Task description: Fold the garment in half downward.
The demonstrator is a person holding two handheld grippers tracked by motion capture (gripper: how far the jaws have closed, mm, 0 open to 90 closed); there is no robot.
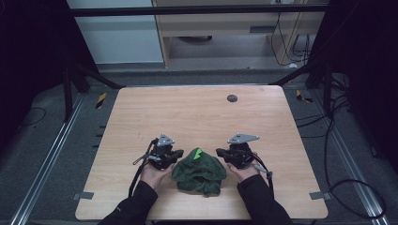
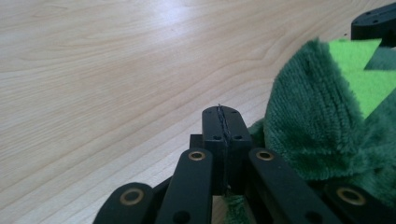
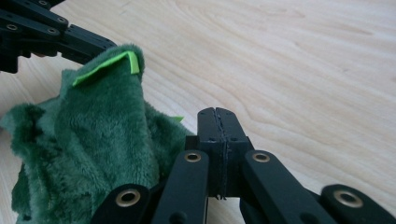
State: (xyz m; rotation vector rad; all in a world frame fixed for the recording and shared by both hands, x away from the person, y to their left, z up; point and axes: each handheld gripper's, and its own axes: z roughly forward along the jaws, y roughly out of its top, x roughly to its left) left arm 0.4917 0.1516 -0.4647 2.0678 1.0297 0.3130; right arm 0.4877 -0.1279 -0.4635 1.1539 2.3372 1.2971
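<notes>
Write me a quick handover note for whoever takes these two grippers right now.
Left gripper: jaws pressed shut, nothing visibly between them, resting at the left side of the green plush garment.
Right gripper: jaws shut too, nothing visibly held, at the garment's right side.
The garment lies crumpled in a heap at the near middle of the wooden table, a bright green felt piece sticking up on top.
Done: nothing visibly; the heap is neither spread nor folded.
Left: probably open the jaws, grip the fabric, go on from there.

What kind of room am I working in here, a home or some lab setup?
Most likely a lab or recording rig, not a home: a bare wooden table stands inside a dark metal frame, loose cables trail over grey carpet, and a green plush cloth lies between the hand-held tongs.
</notes>
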